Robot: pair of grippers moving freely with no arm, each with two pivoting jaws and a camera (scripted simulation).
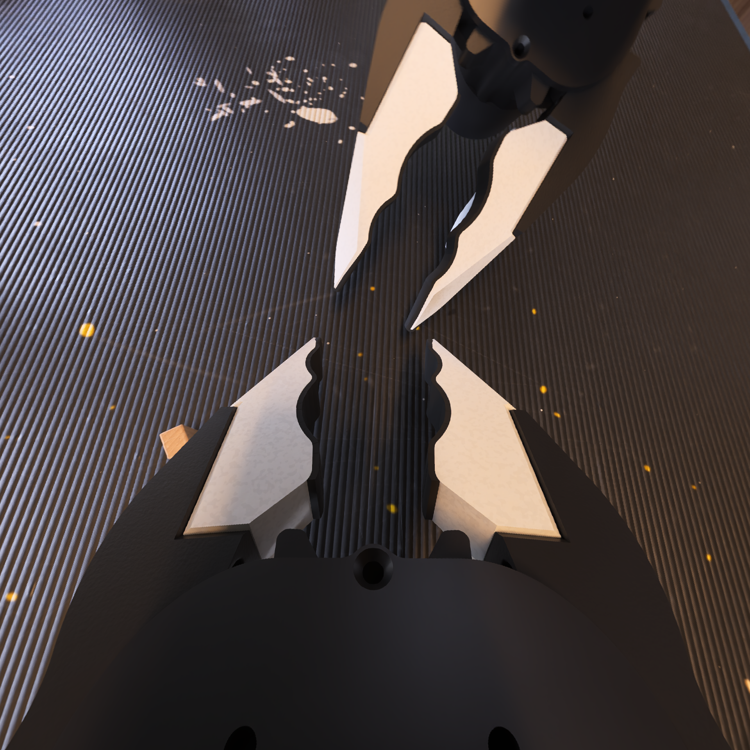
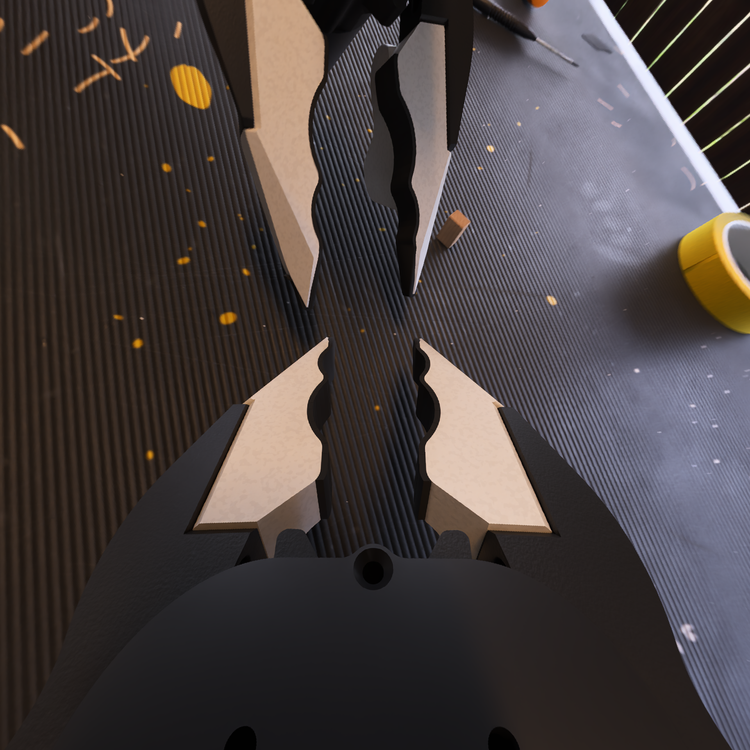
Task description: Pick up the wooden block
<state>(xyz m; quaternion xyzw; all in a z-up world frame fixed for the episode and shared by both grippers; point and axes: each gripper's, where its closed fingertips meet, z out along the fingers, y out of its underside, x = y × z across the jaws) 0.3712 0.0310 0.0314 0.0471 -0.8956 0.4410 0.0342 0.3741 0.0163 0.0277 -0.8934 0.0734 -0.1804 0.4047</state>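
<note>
The wooden block (image 2: 453,229) is a small tan piece lying on the dark ribbed mat. In the right wrist view it sits just right of my left gripper (image 2: 357,299), which comes in from the top. In the left wrist view only a corner of the block (image 1: 174,440) shows, beside and mostly hidden behind my left gripper's left finger. My left gripper (image 1: 374,345) is open and empty. My right gripper (image 2: 373,343) is open and empty; it faces the left one tip to tip and also shows in the left wrist view (image 1: 373,306).
A yellow tape roll (image 2: 714,272) lies at the right near the table's white edge (image 2: 665,109). A thin dark tool (image 2: 523,32) lies at the far right. Yellow specks and wood shavings (image 2: 105,69) dot the mat; pale flecks (image 1: 284,89) lie far left.
</note>
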